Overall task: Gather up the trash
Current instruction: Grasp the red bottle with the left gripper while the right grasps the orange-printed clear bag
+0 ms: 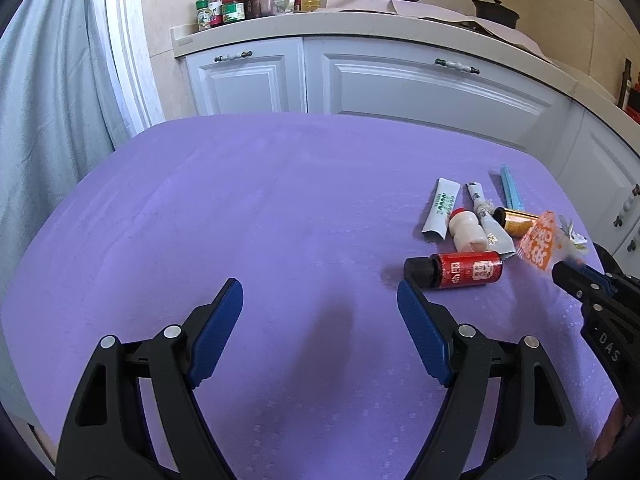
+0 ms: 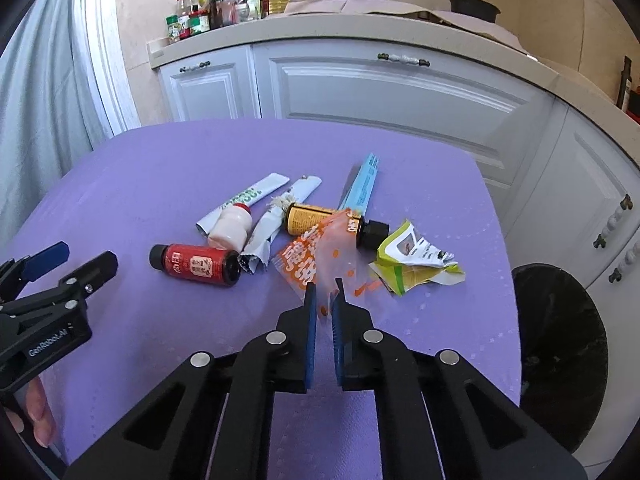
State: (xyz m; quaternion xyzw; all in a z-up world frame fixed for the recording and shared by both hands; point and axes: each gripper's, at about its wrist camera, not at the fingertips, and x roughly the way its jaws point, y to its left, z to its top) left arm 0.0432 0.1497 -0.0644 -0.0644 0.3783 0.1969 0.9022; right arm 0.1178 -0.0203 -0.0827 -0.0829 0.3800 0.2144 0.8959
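The right tool [image 2: 325,294] is closed on the near edge of the orange wrapper [image 2: 310,254], and the thin film is seen pinched between the blue pads. The wrapper is raised at the grip, while its far part seems to rest on the table [image 2: 160,168] among the other trash. The left tool [image 1: 320,308] is held wide open above bare purple cloth, and nothing is between its pads.

Behind the wrapper a yellow bottle [image 2: 316,220] is lying, and a red bottle [image 2: 196,264] lies to the left. A crumpled green packet [image 2: 416,264] is just beside the wrapper on the right. A dark bin [image 2: 560,352] is seen below the right edge of the table.

The step in hand is judged to be the removal of the wrapper. The grip is only on a thin edge, so the film could slip out if it is pulled quickly. It should be lifted straight up first, so that the yellow bottle and the packet are not dragged along. Then it can be carried to the right, over the bin, and released there.
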